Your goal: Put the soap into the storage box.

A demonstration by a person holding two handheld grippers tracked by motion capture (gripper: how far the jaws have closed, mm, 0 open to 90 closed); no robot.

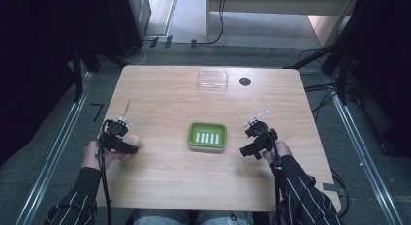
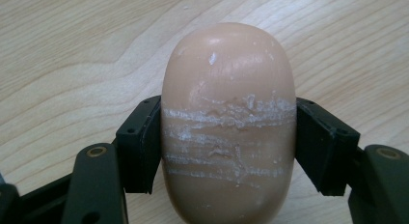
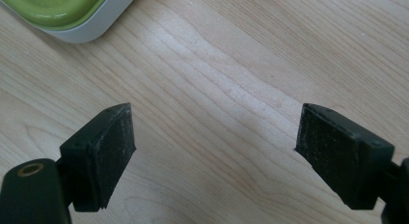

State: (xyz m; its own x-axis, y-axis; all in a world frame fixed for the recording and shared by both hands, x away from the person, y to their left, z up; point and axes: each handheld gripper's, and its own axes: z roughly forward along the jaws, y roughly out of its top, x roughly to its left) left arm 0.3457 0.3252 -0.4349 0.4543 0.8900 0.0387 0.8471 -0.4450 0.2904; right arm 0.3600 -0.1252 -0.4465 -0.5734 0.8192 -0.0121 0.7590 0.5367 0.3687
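bar of soap (image 2: 229,122): rounded oval bar, peach-tan, lying on the table (image 1: 160,96) at its left side, near the person's edge; in the high view it shows just right of the left tool (image 1: 127,140).
left tool: clamped on the bar of soap; the two black pads (image 2: 140,144) press its long sides at about mid-length.
right tool (image 3: 214,151): jaws apart, nothing between them, held over bare table just right of the soap dish (image 1: 207,136).
surface of the soap: smooth and slightly glossy at the rounded end; crossed at the waist by whitish, flaky scrape lines.
handling, judged: firm but waxy; likely slippery on the curved flanks and easily marked by hard pads. light to moderate weight. not brittle, though a hard squeeze can dent it.
where to hold: across the narrow width at the middle, where the sides run nearly parallel; avoid the domed ends, where pads would slide off.
soap dish: green, rectangular with rounded corners, pale outer rim, white ribs in its floor; stands at the table's centre, well apart from the soap.
clear lid (image 1: 213,80): transparent plastic, shallow, near the far edge.
table: pale wood-grain top, matte, flat.
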